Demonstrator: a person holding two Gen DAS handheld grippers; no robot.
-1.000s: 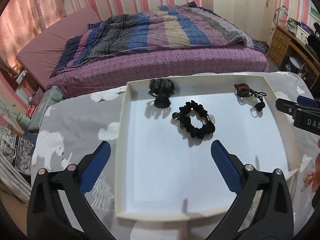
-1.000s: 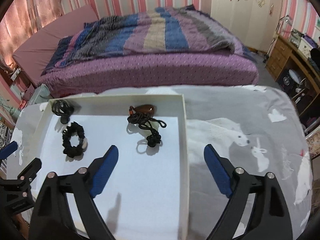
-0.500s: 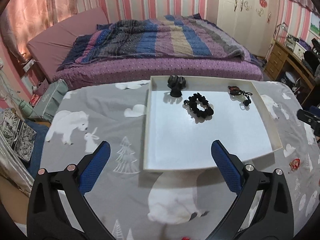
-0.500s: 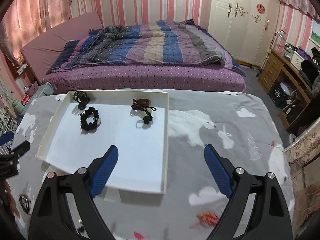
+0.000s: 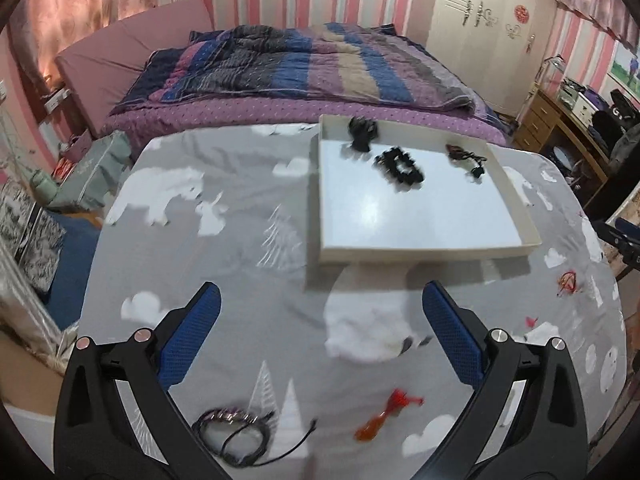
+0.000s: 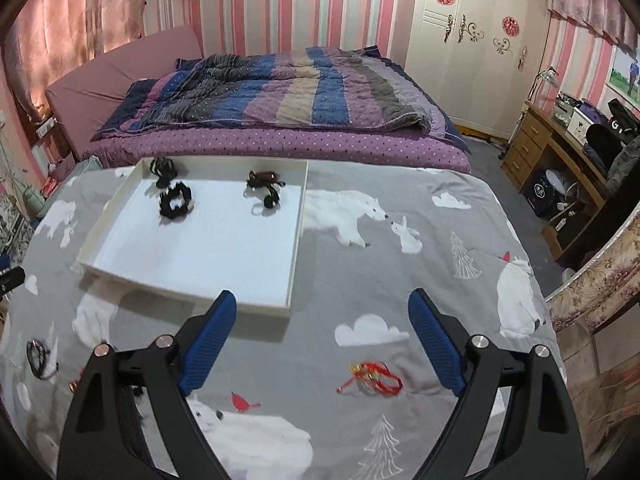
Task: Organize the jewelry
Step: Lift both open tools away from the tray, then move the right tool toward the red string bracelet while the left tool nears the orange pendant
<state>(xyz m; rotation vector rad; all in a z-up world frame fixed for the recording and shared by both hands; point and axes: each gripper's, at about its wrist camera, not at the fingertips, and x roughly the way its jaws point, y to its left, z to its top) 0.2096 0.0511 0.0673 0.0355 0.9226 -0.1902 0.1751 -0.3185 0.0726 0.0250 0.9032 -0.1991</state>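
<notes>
A white tray (image 5: 424, 250) (image 6: 188, 294) lies on the grey table. It holds a black beaded bracelet (image 5: 400, 165) (image 6: 175, 199), a black cord bundle (image 5: 362, 132) (image 6: 162, 170) and a dark cord with a brown pendant (image 5: 464, 155) (image 6: 264, 186). My left gripper (image 5: 320, 340) is open and empty, above the table in front of the tray. Close below it lie a black cord necklace (image 5: 236, 436) (image 6: 38, 356) and an orange-red tassel charm (image 5: 386, 414). My right gripper (image 6: 322, 344) is open and empty, just above a red cord bracelet (image 6: 374, 376) (image 5: 568, 282).
The table is covered by a grey cloth (image 6: 400, 272) printed with polar bears. Behind it stands a bed with a striped quilt (image 6: 280, 92). A wooden desk (image 6: 560, 152) stands at the right. A floral chair (image 6: 600, 280) is by the table's right edge.
Both grippers have pulled back and up from the tray. The tray now looks smaller and farther away. Loose jewelry on the cloth has come into view.
</notes>
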